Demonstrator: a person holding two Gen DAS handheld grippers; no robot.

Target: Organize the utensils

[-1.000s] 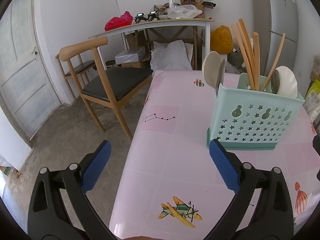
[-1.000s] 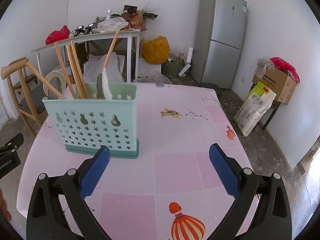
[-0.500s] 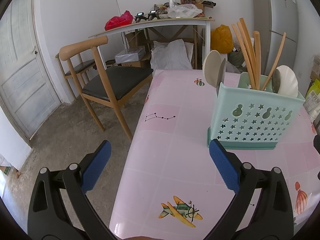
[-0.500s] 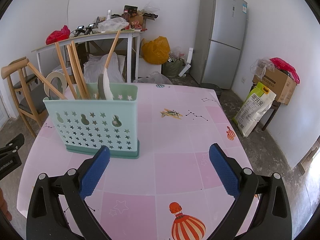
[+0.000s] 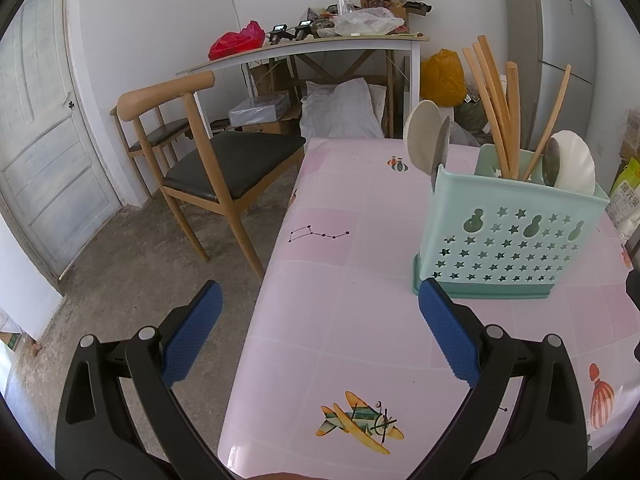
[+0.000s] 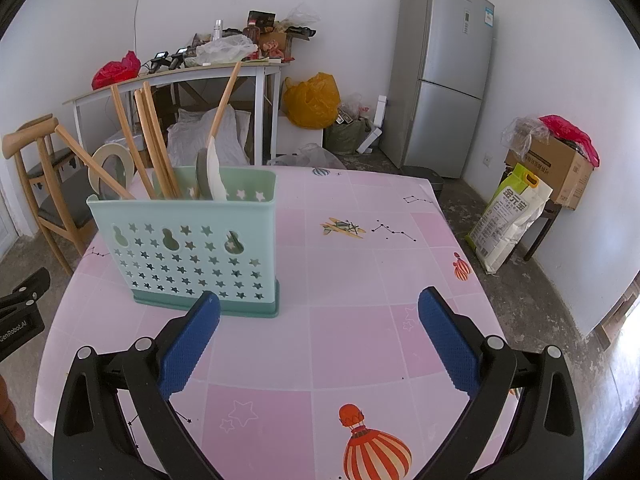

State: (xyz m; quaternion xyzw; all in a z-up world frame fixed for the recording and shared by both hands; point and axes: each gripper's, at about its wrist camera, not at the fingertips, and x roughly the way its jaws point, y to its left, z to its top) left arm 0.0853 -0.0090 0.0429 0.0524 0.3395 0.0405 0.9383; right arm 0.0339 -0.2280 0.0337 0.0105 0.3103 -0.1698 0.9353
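A mint-green utensil holder [image 5: 508, 240] with star cut-outs stands on the pink table [image 5: 340, 320]; it also shows in the right wrist view [image 6: 188, 248]. In it stand wooden chopsticks [image 5: 496, 108], a beige spoon [image 5: 422, 136] and a white spoon [image 5: 572, 164]. My left gripper [image 5: 320, 332] is open and empty, low over the table's left edge, left of the holder. My right gripper [image 6: 320, 332] is open and empty, in front of the holder's right end.
A wooden chair [image 5: 208, 160] stands left of the table. A cluttered white side table [image 6: 180, 80] and a grey fridge [image 6: 444, 72] stand behind. A rice bag [image 6: 508, 216] and a cardboard box [image 6: 556, 168] sit on the right.
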